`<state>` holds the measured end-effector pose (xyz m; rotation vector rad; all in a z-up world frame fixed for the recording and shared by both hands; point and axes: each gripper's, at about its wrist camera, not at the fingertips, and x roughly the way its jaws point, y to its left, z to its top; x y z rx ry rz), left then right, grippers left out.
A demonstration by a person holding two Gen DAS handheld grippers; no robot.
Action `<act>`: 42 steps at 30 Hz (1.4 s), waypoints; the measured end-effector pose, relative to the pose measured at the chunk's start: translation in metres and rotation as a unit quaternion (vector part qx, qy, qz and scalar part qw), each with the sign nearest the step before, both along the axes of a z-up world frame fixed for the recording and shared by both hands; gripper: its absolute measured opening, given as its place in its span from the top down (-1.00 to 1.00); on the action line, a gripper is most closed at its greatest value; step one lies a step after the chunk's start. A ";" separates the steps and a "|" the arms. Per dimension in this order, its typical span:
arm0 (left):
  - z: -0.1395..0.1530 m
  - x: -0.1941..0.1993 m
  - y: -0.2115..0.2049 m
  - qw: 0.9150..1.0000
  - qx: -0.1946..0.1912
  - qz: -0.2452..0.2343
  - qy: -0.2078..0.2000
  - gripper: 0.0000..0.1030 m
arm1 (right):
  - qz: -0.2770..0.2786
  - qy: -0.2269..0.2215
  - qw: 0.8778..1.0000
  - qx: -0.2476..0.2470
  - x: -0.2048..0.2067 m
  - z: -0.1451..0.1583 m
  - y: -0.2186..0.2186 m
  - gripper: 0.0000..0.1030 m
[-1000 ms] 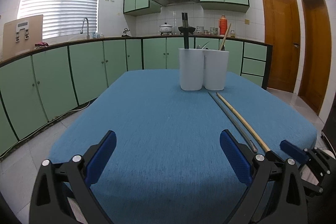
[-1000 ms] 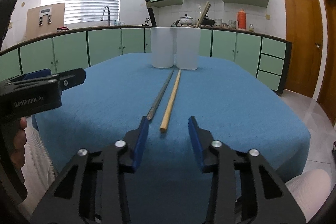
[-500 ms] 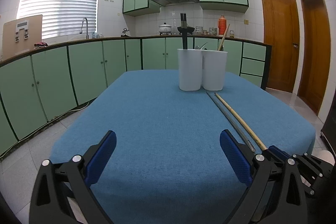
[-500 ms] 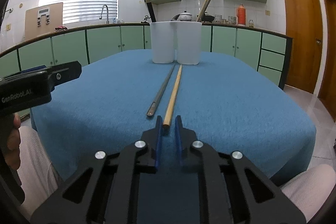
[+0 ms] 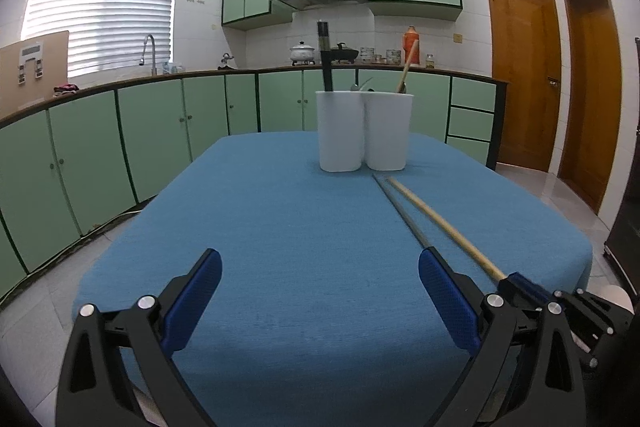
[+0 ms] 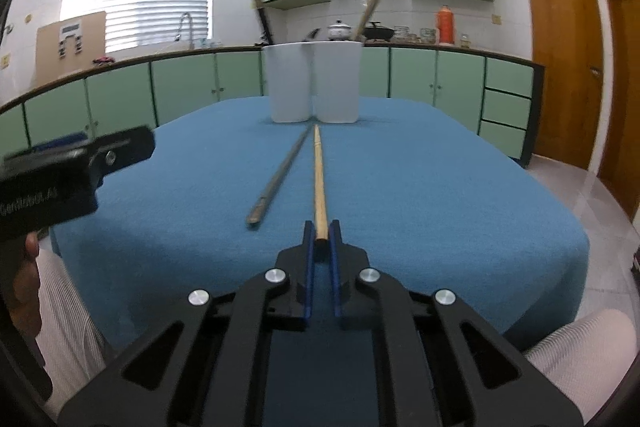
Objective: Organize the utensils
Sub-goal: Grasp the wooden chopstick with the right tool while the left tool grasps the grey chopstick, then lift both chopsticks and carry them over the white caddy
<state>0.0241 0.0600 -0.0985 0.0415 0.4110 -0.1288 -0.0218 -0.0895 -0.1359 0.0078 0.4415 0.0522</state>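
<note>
Closed since before, right claw (image 6: 321, 233) grips wooden chopstick (image 6: 318, 179).

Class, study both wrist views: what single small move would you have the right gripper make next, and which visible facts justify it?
Probably lift. The right gripper has just closed on the near end of the wooden chopstick, which lies flat on the blue tablecloth beside the metal chopstick. Raising that end slightly frees it for the white holders. The left gripper is open and holds nothing.

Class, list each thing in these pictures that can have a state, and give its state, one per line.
Right tool: shut on the wooden chopstick.
Left tool: open, empty.
Metal chopstick: lying loose on the tablecloth.
White holders: upright, touching, utensils inside.
</note>
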 end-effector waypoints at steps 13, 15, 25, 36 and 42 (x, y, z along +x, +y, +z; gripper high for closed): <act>-0.012 0.008 -0.048 0.999 -0.011 -0.042 0.019 -0.80 | -0.069 -0.004 0.997 0.025 -0.001 0.003 -0.064 0.88; -0.015 0.009 -0.055 0.999 -0.010 -0.046 0.024 -0.66 | -0.071 -0.006 0.997 0.025 -0.002 0.004 -0.071 0.88; -0.031 0.015 -0.084 0.997 -0.004 -0.051 0.053 0.06 | -0.068 -0.010 0.997 0.037 -0.010 0.001 -0.082 0.87; -0.035 0.021 -0.091 0.998 0.001 -0.039 0.055 0.78 | -0.065 -0.013 0.997 0.042 -0.015 0.002 -0.091 0.87; -0.032 0.023 -0.089 0.998 0.002 -0.039 0.058 0.84 | -0.062 -0.016 0.997 0.039 -0.014 0.004 -0.089 0.87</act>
